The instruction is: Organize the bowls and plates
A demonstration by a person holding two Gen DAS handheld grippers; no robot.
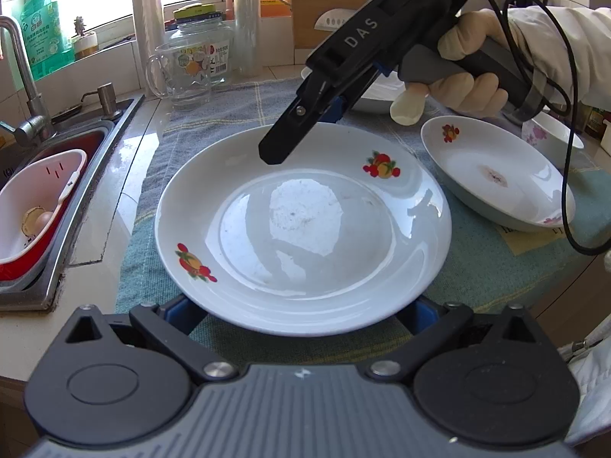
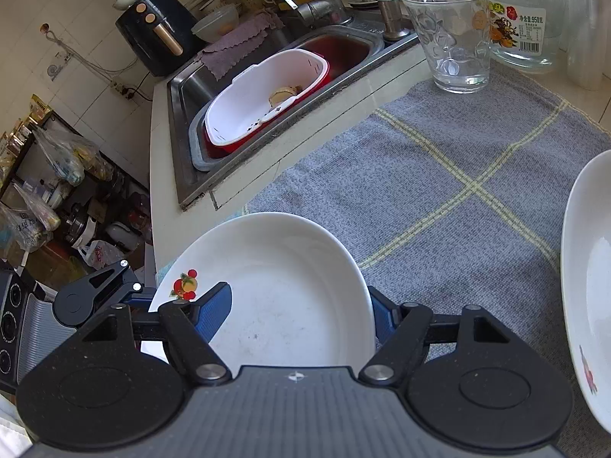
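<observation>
A large white plate with fruit prints lies on the checked cloth. My left gripper sits at its near rim, jaws wide, fingertips hidden under the plate. My right gripper hangs over the plate's far rim; in its own view its blue pads stand on either side of the plate, with one pad over the rim. A second white dish lies to the right and also shows in the right wrist view. A flowered bowl sits behind it.
A sink with a white-and-red basin is at the left. A glass mug, a jar and rolls stand at the back. Another white dish lies behind the right gripper. The counter edge drops off at the left in the right wrist view.
</observation>
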